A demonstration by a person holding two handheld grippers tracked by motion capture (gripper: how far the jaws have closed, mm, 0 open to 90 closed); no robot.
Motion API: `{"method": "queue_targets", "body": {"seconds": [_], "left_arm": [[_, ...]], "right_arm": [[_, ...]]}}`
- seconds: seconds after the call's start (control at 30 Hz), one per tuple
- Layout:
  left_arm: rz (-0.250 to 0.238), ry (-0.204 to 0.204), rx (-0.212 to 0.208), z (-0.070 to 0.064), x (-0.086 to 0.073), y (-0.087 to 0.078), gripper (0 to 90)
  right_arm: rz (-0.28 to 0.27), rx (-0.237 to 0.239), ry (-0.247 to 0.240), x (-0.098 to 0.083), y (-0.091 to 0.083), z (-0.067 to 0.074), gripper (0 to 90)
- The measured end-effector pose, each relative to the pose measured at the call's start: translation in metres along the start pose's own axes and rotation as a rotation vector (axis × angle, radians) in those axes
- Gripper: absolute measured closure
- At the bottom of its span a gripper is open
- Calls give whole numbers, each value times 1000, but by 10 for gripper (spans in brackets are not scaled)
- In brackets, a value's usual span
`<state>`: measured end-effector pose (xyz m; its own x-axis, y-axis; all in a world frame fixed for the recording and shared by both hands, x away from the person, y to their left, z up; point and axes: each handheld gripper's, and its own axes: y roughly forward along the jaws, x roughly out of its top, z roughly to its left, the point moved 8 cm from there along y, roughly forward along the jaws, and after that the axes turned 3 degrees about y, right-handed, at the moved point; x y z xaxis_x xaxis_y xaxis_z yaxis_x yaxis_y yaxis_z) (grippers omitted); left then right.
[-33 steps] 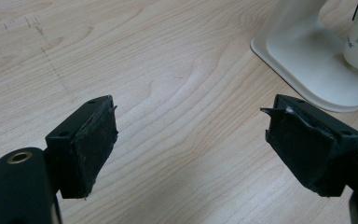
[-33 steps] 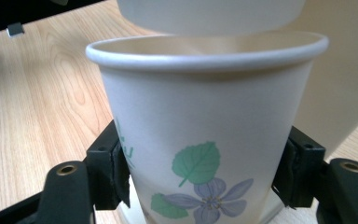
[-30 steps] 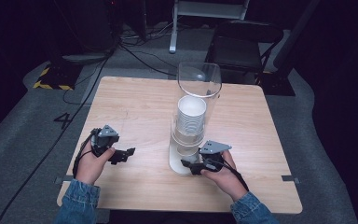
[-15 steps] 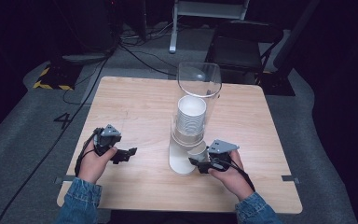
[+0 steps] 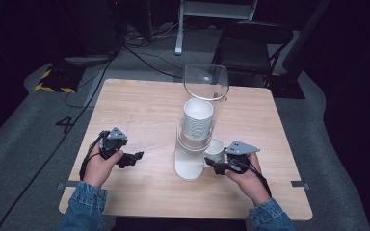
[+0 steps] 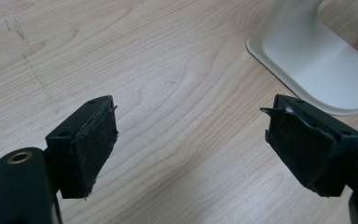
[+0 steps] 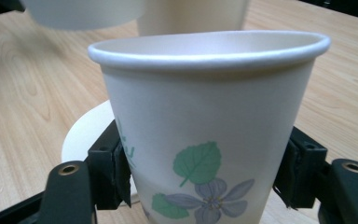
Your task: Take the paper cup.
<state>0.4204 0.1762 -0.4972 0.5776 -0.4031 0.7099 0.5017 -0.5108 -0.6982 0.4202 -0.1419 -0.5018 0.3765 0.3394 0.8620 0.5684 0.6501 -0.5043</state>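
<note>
A cup dispenser stands mid-table: a clear tube holding a stack of white paper cups above a white base. My right gripper is shut on a single paper cup just right of the base. In the right gripper view this cup has a leaf and flower print, and the black pads of my right gripper press both its sides. My left gripper rests open to the left of the dispenser. The left gripper holds nothing, with the base ahead of it.
The wooden table has bare surface left of and behind the dispenser. A dark chair and cables lie on the floor beyond the far edge. The dispenser's stacked cups hang close above the held cup.
My right gripper has drawn to the right, away from the dispenser's base, bringing the single cup out beside it. The left gripper has hardly moved.
</note>
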Motion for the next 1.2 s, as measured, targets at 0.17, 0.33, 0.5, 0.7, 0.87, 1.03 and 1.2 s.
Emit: {"method": "queue_targets", "body": {"seconds": [0.17, 0.33, 0.5, 0.7, 0.87, 1.03, 1.2], "left_arm": [[5, -5, 3, 0, -1, 1, 162], [12, -2, 0, -1, -3, 1, 162], [9, -21, 5, 0, -6, 0, 161], [17, -26, 15, 3, -12, -4, 161], [13, -32, 28, 6, -18, -8, 161], [15, -50, 35, 7, -23, -12, 162], [14, -62, 38, 9, -27, -14, 164]], "right_arm": [[-41, -40, 47, 6, -8, -14, 323], [-76, -85, 89, 11, -15, -30, 321], [-102, -133, 129, 16, -20, -45, 318], [-112, -186, 175, 18, -28, -67, 317], [-97, -238, 233, 17, -33, -88, 317], [-104, -279, 259, 13, -35, -107, 313], [-101, -301, 218, 10, -36, -124, 311]]}}
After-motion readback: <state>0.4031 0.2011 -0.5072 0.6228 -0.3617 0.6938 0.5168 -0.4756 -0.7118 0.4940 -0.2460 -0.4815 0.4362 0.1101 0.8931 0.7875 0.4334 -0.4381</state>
